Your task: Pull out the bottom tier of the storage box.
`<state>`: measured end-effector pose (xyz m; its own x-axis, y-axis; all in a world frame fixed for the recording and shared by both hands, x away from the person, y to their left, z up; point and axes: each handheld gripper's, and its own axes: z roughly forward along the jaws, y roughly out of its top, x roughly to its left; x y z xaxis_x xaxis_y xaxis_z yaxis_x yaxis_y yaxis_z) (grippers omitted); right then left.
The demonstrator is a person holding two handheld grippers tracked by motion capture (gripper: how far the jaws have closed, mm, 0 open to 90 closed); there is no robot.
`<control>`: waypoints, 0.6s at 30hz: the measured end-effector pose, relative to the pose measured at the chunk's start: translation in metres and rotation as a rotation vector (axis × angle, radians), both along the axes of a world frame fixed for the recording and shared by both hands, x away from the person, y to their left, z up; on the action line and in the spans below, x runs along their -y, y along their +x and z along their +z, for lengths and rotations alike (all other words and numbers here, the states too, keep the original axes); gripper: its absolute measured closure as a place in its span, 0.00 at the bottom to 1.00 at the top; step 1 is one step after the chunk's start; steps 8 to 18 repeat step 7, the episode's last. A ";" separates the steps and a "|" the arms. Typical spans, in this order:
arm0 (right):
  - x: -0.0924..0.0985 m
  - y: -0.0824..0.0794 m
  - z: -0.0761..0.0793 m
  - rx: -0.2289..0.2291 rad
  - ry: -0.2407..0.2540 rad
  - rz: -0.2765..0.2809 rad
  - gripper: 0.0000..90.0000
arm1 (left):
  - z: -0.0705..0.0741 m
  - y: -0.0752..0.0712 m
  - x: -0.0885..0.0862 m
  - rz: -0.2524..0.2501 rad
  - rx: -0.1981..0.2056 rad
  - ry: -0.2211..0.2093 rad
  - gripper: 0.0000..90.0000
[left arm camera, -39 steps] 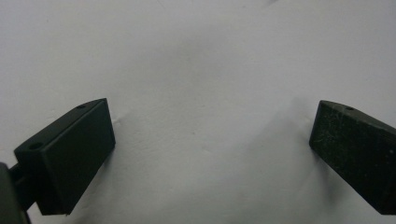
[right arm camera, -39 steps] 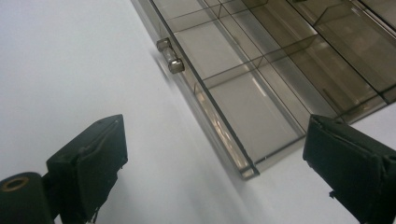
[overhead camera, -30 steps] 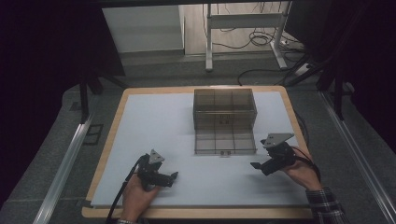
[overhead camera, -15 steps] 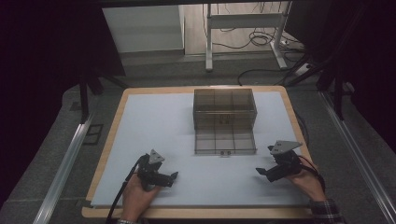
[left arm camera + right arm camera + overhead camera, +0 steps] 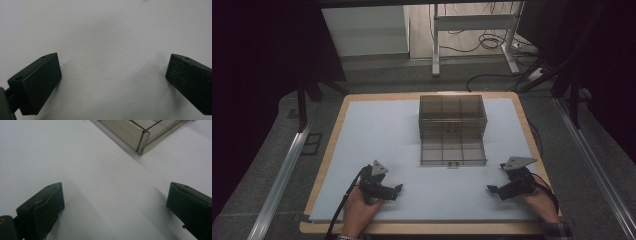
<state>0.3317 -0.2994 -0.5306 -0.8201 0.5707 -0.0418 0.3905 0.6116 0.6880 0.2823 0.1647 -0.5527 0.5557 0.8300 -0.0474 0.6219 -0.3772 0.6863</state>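
Observation:
A smoky clear plastic drawer box [image 5: 452, 116] stands at the middle back of the white mat [image 5: 377, 130], with its lower drawer [image 5: 453, 151] pulled out toward me. My left gripper [image 5: 396, 191] rests low on the mat at the front left, open, with nothing between its jaws [image 5: 110, 82]. At the front right my right gripper [image 5: 490, 190] lies on the mat, open too and holding nothing [image 5: 112, 210]. A corner of the pulled-out drawer [image 5: 142, 140] shows in the right gripper view beyond the jaws.
The mat lies on a wooden board [image 5: 332, 145] with metal rails [image 5: 282, 175] at both sides. Behind the board are a white table frame [image 5: 472, 22] and cables [image 5: 492, 47] on the floor. Bare mat surrounds both grippers.
My right gripper has moved down and toward the front right edge, settling lower on the mat. The left gripper has stayed where it was.

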 end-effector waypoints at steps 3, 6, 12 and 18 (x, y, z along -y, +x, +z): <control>0.000 0.000 0.000 0.000 0.000 0.000 0.01 | 0.000 0.000 0.000 0.001 0.000 -0.001 0.00; 0.000 0.000 -0.001 0.000 0.001 0.000 0.01 | 0.000 0.000 0.000 0.000 0.001 0.001 0.00; 0.000 0.000 -0.001 -0.001 0.003 0.000 0.01 | 0.000 0.000 0.000 0.003 -0.002 -0.003 0.00; 0.000 0.000 -0.001 -0.001 0.003 0.000 0.01 | 0.000 0.000 0.000 0.003 -0.002 -0.003 0.00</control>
